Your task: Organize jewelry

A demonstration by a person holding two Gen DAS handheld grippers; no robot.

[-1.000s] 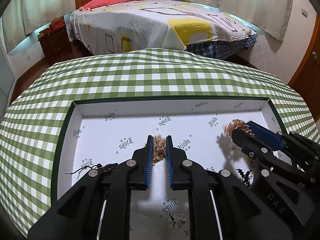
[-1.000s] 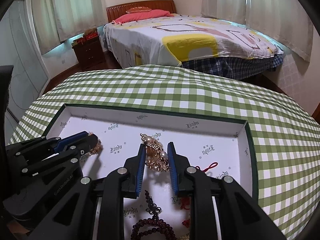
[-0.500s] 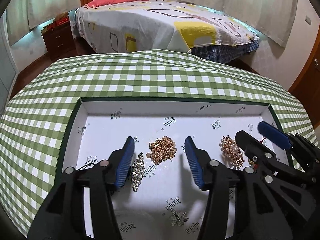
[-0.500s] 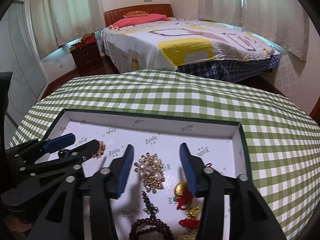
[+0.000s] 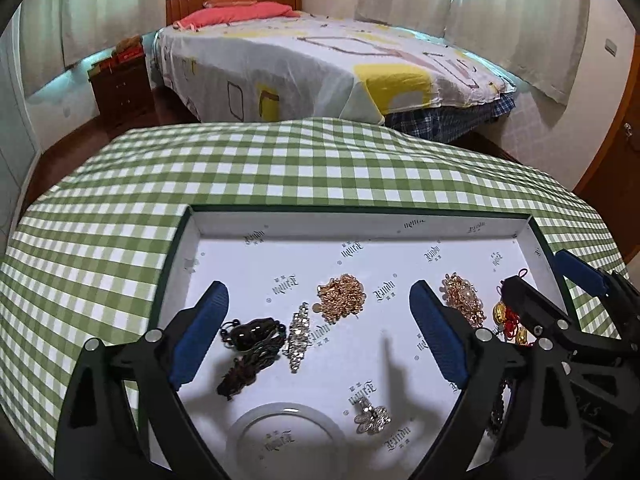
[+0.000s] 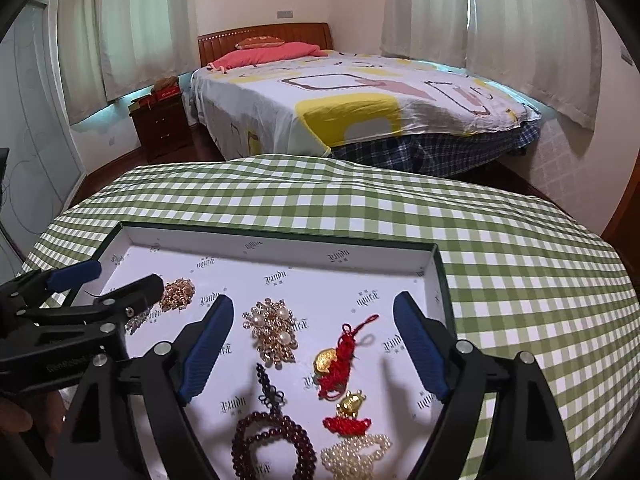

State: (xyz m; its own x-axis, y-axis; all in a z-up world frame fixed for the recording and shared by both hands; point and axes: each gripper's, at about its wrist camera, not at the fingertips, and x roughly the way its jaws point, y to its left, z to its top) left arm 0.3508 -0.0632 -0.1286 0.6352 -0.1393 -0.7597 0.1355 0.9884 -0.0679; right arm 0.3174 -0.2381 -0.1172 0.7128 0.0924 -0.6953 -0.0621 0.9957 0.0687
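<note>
My left hand-held gripper (image 5: 320, 336) is spread wide and holds nothing; my right hand-held gripper (image 6: 314, 340) is likewise spread wide and empty. Both hover over the white-lined tray (image 5: 360, 232) on the table (image 5: 100, 248).

Nearest the left unit: a smooth white bangle (image 5: 286, 436) and a small crystal brooch (image 5: 372, 420). Between its fingers lie a dark corded pendant (image 5: 250, 334), a slim rhinestone strip (image 5: 298, 334) and, farther out, a heaped gold chain (image 5: 342, 298).

Nearest the right unit: dark red beads (image 6: 276, 448) and a pearl strand (image 6: 356, 456). Beyond them lie red-tasselled gold charms (image 6: 340, 364) and a pearl-and-gold cluster (image 6: 274, 332), each apart from the blue pads.

The far half of the tray floor is bare up to its low wall. Green-checked cloth covers the table beyond; a bed (image 6: 360, 100) stands behind.
</note>
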